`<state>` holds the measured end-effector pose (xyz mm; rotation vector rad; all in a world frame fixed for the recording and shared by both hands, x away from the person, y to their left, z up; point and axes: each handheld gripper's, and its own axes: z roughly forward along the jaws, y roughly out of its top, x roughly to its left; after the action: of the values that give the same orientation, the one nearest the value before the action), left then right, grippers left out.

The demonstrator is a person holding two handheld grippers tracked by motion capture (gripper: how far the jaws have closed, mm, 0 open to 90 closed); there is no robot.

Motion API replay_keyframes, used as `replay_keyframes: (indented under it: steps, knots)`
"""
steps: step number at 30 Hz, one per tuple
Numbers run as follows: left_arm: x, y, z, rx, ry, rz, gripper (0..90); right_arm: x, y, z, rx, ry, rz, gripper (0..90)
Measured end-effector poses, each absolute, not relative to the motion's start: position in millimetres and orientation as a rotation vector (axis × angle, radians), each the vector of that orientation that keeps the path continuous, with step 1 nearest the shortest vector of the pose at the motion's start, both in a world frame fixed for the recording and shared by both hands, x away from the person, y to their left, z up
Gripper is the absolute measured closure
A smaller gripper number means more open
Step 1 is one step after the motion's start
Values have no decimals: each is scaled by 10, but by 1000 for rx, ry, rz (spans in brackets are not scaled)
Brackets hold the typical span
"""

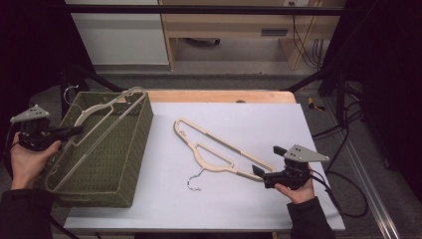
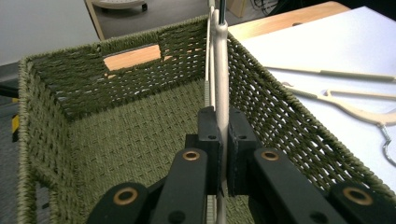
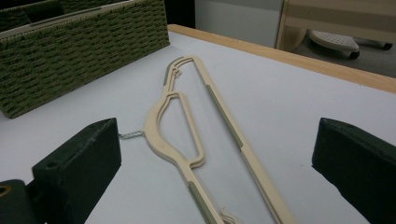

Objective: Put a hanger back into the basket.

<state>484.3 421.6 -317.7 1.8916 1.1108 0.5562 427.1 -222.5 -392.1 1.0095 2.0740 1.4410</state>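
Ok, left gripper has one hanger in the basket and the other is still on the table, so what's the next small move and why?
Probably lower the left gripper a little further and open it. Its jaws are clamped on the hanger, which leans across the green basket with one end propped on the far rim rather than lying inside. The right gripper is open by the second hanger, ready to take it next.

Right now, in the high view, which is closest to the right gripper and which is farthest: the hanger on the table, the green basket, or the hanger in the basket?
From the right gripper:
1. Hanger on the table: its end lies just beside the open jaws.
2. Green basket: at the table's left side.
3. Hanger in the basket: farthest left, clamped by the left gripper.
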Motion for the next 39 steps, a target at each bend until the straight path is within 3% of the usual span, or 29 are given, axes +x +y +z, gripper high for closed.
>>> replay_keyframes:
  steps: [15, 22, 29, 39]
  knots:
    - [4936, 4399, -3391, 1932, 1193, 471, 863, 4282, -2209, -3938, 1008, 2089, 1437, 19]
    - [5012, 4236, -3553, 1966, 1201, 428, 862, 4285, -2202, -3944, 1008, 2093, 1436, 19]
    - [5032, 4249, -3725, 1891, 1267, 399, 860, 4287, -2204, -3943, 1008, 2093, 1435, 20]
    - [5138, 4333, -3808, 1904, 1417, 480, 828, 4289, -2194, -3949, 1008, 2102, 1436, 21]
